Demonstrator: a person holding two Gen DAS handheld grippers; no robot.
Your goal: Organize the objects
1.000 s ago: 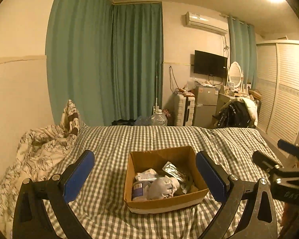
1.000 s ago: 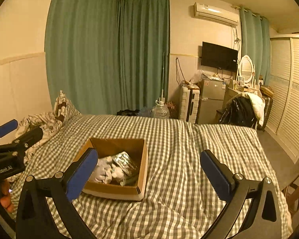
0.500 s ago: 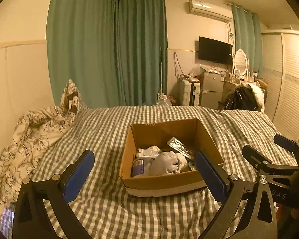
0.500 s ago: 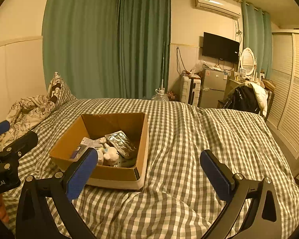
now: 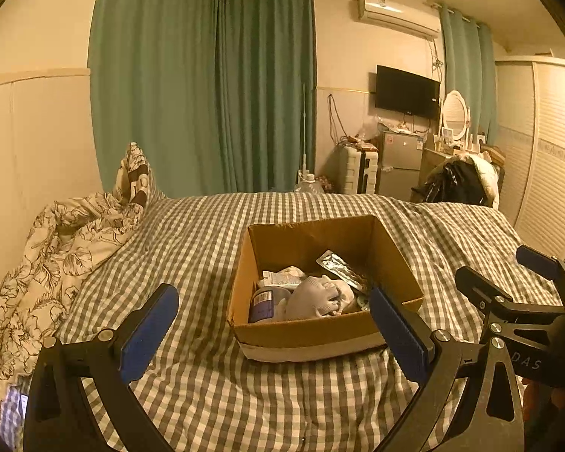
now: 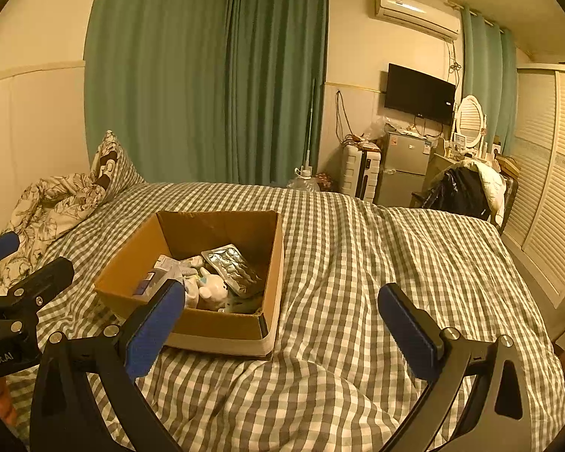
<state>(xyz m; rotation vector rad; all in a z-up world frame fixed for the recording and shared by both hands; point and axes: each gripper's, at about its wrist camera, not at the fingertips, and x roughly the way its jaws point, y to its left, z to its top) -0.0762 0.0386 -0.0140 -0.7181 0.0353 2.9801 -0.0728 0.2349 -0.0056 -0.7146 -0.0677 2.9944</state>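
An open cardboard box [image 5: 322, 333] stands on a checked bed [image 5: 207, 376]. In it lie a silver blister pack [image 5: 339, 267], a pale soft toy [image 5: 312, 297], a blue-labelled container [image 5: 263, 303] and white packets. The box also shows in the right wrist view [image 6: 222, 329], with the blister pack [image 6: 231, 269] and toy [image 6: 211, 292]. My left gripper [image 5: 275, 327] is open and empty just in front of the box. My right gripper [image 6: 282, 327] is open and empty, to the right of the box's near corner. Each gripper shows at the edge of the other's view.
A floral duvet and pillow [image 5: 67, 241] are heaped at the bed's left by the wall. Beyond the bed's far end are green curtains [image 5: 214, 94], a suitcase, a small fridge [image 5: 399, 165], a chair with clothes [image 5: 459, 184] and a slatted wardrobe [image 5: 550, 188].
Both grippers have moved nearer to the box and tilted down, so the box looks larger and closer. Both stay open and empty.
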